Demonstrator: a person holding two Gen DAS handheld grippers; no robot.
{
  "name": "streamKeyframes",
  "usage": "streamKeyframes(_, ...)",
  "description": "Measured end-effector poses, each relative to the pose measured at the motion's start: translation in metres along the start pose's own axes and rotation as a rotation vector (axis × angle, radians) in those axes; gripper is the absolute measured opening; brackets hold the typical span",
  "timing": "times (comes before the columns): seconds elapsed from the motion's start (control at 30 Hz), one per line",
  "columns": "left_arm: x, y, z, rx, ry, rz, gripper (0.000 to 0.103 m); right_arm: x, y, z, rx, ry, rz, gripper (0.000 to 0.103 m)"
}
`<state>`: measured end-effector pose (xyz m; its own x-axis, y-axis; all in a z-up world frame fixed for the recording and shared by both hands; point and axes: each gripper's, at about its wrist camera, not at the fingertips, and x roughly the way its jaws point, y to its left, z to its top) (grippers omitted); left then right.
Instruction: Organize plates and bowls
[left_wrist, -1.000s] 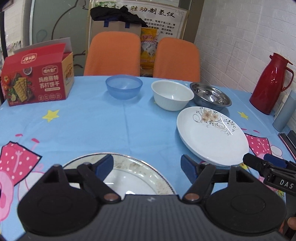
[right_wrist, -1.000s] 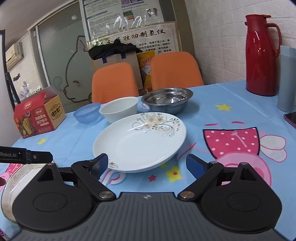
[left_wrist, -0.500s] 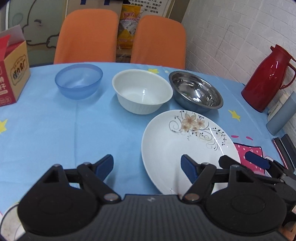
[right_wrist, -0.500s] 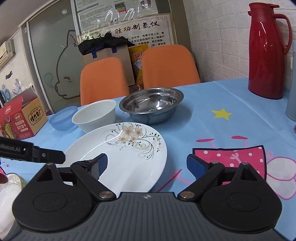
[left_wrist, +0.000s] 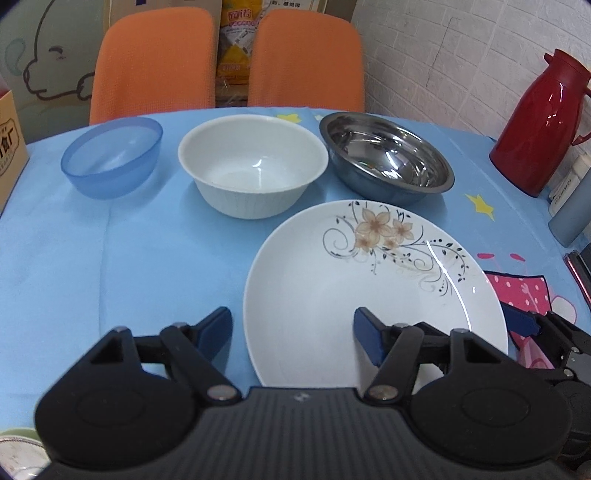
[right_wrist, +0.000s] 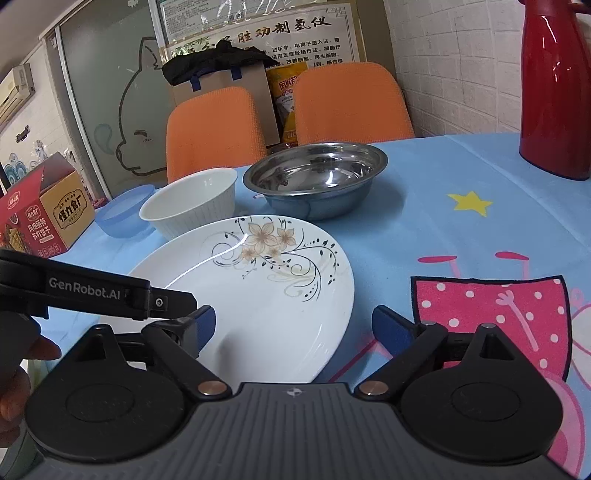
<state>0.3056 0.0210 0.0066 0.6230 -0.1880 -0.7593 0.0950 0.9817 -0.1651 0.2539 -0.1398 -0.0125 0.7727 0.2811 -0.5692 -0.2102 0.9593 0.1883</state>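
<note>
The blue table (left_wrist: 110, 266) carries the flowered plate (left_wrist: 369, 291) in front of three bowls: steel (left_wrist: 386, 158), white (left_wrist: 253, 170), blue (left_wrist: 110, 160). Since a second ago the left gripper (left_wrist: 291, 332) has swung off the rimmed plate onto this one; the right gripper (right_wrist: 291, 323) closed in too. Both gape, empty, likely readying a lift.

Three bowls (left_wrist: 253, 166) stand in a row across the table (left_wrist: 110, 258). The plate (left_wrist: 373, 295) lies before them, at five o'clock.
</note>
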Motion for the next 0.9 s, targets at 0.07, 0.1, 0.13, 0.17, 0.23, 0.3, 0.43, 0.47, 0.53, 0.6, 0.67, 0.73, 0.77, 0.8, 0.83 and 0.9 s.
streamKeyframes(0.07, -0.001, -0.003, -0.002, 0.016, -0.007, 0.014, 0.06, 0.001, 0.002, 0.0, -0.013, 0.0, -0.008, 0.103)
streamKeyframes(0.1, -0.001, -0.003, -0.003, 0.016, -0.013, 0.012, 0.057, 0.002, 0.004, 0.0, -0.022, -0.004, -0.015, 0.103)
streamKeyframes(0.13, -0.002, -0.004, -0.003, 0.015, -0.018, 0.008, 0.055, 0.003, 0.006, 0.0, -0.033, -0.005, -0.027, 0.103)
streamKeyframes(0.17, -0.002, -0.006, -0.003, 0.016, -0.021, 0.003, 0.05, 0.004, 0.011, 0.0, -0.054, -0.005, -0.039, 0.103)
streamKeyframes(0.23, -0.003, -0.007, -0.004, 0.004, -0.026, 0.017, 0.05, 0.005, 0.017, -0.001, -0.073, -0.005, -0.065, 0.103)
streamKeyframes(0.3, -0.005, -0.006, -0.004, -0.012, -0.018, 0.023, 0.046, 0.002, 0.016, -0.001, -0.061, -0.002, -0.073, 0.103)
streamKeyframes(0.43, -0.024, -0.009, -0.013, -0.003, -0.032, 0.022, 0.045, -0.019, 0.022, -0.007, -0.053, -0.024, -0.082, 0.102)
streamKeyframes(0.47, -0.03, -0.01, -0.015, -0.001, -0.041, 0.02, 0.045, -0.024, 0.025, -0.009, -0.065, -0.032, -0.09, 0.102)
streamKeyframes(0.53, -0.043, -0.008, -0.019, -0.011, -0.062, 0.016, 0.045, -0.034, 0.03, -0.011, -0.068, -0.049, -0.093, 0.102)
streamKeyframes(0.6, -0.054, -0.005, -0.023, -0.019, -0.079, 0.013, 0.045, -0.042, 0.035, -0.013, -0.074, -0.059, -0.086, 0.102)
streamKeyframes(0.67, -0.067, -0.002, -0.029, -0.032, -0.097, 0.006, 0.045, -0.05, 0.04, -0.014, -0.074, -0.067, -0.075, 0.102)
streamKeyframes(0.73, -0.081, 0.002, -0.036, -0.038, -0.118, 0.005, 0.045, -0.059, 0.048, -0.015, -0.082, -0.077, -0.067, 0.102)
streamKeyframes(0.77, -0.089, 0.004, -0.04, -0.04, -0.13, 0.008, 0.045, -0.063, 0.054, -0.015, -0.091, -0.085, -0.063, 0.102)
streamKeyframes(0.8, -0.097, 0.007, -0.045, -0.044, -0.14, 0.012, 0.045, -0.067, 0.059, -0.016, -0.098, -0.09, -0.056, 0.102)
streamKeyframes(0.83, -0.105, 0.01, -0.049, -0.048, -0.15, 0.015, 0.045, -0.071, 0.064, -0.016, -0.104, -0.095, -0.048, 0.102)
streamKeyframes(0.9, -0.12, 0.018, -0.059, -0.057, -0.168, 0.026, 0.045, -0.078, 0.076, -0.018, -0.116, -0.105, -0.026, 0.102)
